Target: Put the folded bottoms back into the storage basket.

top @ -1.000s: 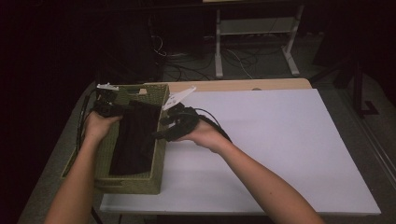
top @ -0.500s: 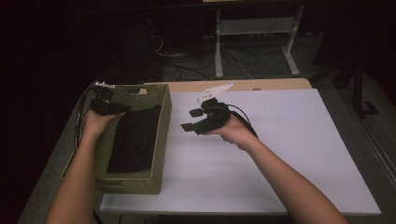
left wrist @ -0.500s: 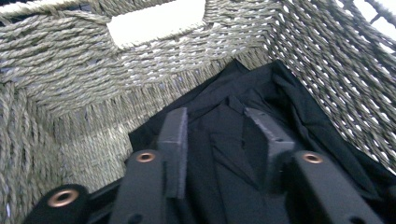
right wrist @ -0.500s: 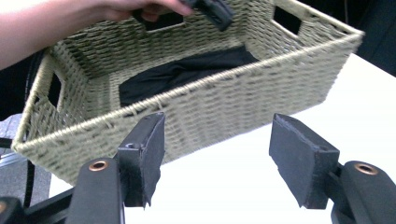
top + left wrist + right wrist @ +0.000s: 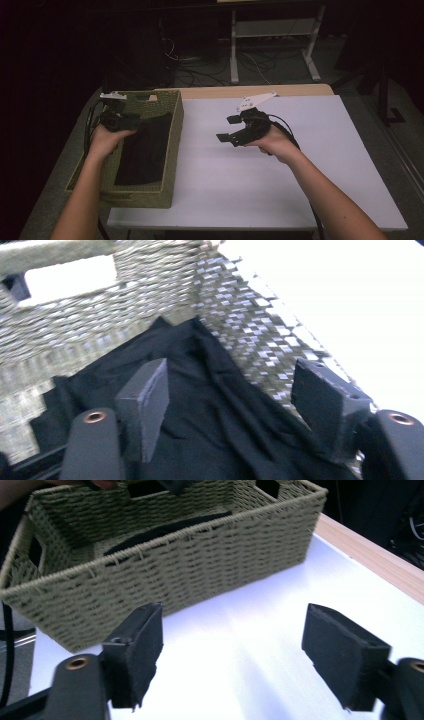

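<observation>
Black cloth (image 5: 145, 147) lies crumpled, spread along floor of woven olive basket (image 5: 172, 150) at table's left edge.

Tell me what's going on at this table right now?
A person holds a gripper in each hand. A black cloth lies inside the woven olive-green basket at the table's left edge. The left gripper hangs over the cloth, its jaws having just opened with nothing between them. The right gripper is out over the white tabletop, also open and empty.
</observation>
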`<state>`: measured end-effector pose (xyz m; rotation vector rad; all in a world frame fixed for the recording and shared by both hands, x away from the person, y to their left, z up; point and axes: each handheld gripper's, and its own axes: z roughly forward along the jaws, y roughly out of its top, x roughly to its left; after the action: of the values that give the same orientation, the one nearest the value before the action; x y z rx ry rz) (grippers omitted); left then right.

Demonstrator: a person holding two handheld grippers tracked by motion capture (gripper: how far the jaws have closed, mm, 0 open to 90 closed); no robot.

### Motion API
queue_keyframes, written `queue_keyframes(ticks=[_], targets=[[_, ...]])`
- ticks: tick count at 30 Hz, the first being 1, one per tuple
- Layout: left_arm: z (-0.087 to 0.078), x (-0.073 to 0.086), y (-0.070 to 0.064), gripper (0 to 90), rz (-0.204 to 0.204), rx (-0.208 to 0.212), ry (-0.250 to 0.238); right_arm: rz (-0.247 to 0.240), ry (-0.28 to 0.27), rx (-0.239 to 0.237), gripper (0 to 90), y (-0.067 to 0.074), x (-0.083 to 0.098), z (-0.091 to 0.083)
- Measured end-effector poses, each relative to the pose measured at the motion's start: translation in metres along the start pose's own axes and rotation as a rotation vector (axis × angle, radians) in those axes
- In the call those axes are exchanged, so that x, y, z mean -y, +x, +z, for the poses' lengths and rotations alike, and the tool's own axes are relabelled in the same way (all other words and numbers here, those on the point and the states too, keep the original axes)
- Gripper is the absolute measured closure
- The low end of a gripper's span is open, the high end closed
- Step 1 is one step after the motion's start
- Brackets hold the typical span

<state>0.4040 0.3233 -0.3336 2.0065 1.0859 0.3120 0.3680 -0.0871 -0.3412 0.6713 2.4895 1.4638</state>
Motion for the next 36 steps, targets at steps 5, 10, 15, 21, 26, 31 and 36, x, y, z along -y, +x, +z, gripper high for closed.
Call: queue_keyframes(ticks=[5,10,15,21,26,31,36], targets=[[-0.006,0.005,-0.025,22.6,0.022,0.049,-0.019,0.009,-0.006,0.017,16.0,-0.003,0.014,-0.013],[-0.011,0.008,-0.052,17.3,0.057,0.075,-0.048,0.001,0.003,0.029,11.3,-0.005,0.030,-0.030],[-0.012,0.014,-0.079,11.0,0.095,0.107,-0.057,0.019,-0.028,0.053,5.8,-0.006,0.049,-0.051],[-0.008,0.022,-0.105,1.7,0.143,0.144,-0.097,0.015,-0.001,0.097,1.1,-0.004,0.070,-0.072],[-0.003,0.026,-0.118,0.0,0.193,0.158,-0.076,0.032,-0.007,0.117,0.8,-0.003,0.088,-0.091],[-0.004,0.028,-0.124,0.0,0.212,0.176,-0.074,0.054,-0.024,0.134,0.8,-0.002,0.104,-0.108],[-0.002,0.035,-0.128,0.0,0.217,0.203,-0.083,0.065,-0.034,0.156,0.8,-0.001,0.117,-0.123]])
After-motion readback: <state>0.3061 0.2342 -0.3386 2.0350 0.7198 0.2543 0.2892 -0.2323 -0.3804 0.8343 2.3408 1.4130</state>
